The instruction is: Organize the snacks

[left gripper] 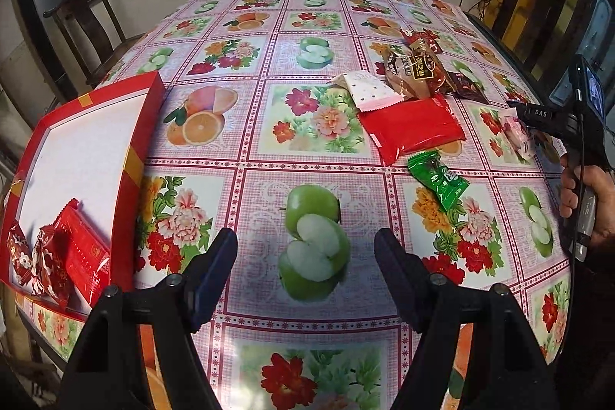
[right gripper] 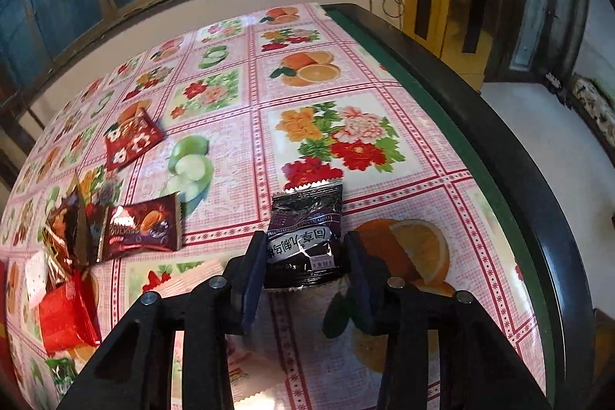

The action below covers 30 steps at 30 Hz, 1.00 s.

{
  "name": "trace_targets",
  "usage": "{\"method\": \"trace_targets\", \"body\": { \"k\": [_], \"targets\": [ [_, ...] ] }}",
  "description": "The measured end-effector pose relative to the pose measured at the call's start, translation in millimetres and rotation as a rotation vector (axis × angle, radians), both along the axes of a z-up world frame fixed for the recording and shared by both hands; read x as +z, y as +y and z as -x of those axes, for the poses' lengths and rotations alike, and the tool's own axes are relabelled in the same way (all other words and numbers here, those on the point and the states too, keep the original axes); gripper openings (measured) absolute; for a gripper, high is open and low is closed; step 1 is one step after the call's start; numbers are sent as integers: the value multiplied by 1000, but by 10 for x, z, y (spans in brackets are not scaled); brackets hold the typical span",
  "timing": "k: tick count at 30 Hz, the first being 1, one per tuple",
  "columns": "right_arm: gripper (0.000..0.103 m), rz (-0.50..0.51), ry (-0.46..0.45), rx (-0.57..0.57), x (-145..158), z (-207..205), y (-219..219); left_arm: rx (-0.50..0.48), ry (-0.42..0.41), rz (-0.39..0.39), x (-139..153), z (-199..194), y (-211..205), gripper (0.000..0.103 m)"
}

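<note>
Snack sorting partly done, one dark packet between the right jaws

Three red packets (left gripper: 57, 252) lie in the red box (left gripper: 146, 125) left of the empty, open left gripper (left gripper: 305, 256); the snack pile (left gripper: 411, 102) waits ahead to its right. The right gripper (right gripper: 305, 258) brackets the dark packet (right gripper: 303, 237); whether it is clamped I cannot tell; nothing blocks it

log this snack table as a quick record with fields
surface: fruit-and-flower plastic tablecloth
box: red cardboard box with white inside, red foil packets in it
loose: flat red plastic packet, small green wrapper, others beyond
left gripper: open, empty
right gripper: straddles dark purple foil packet; grip unclear
</note>
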State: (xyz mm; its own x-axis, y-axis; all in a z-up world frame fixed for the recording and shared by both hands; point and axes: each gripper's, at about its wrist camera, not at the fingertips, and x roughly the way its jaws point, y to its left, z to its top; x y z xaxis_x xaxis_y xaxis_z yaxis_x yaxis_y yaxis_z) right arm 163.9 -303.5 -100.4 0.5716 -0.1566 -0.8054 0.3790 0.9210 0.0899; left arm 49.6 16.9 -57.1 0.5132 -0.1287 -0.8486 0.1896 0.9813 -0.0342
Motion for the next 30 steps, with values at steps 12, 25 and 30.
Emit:
{"method": "trace_targets", "body": {
  "k": [12, 25, 30],
  "targets": [
    [22, -268, 42, 444, 45, 592, 1123, 35, 9, 50, -14, 59, 232, 73],
    [34, -343, 6, 473, 215, 900, 1045, 26, 17, 96, -38, 283, 379, 73],
    [61, -251, -24, 632, 340, 1180, 1264, 18, 16, 109, -42, 310, 425, 73]
  ]
}}
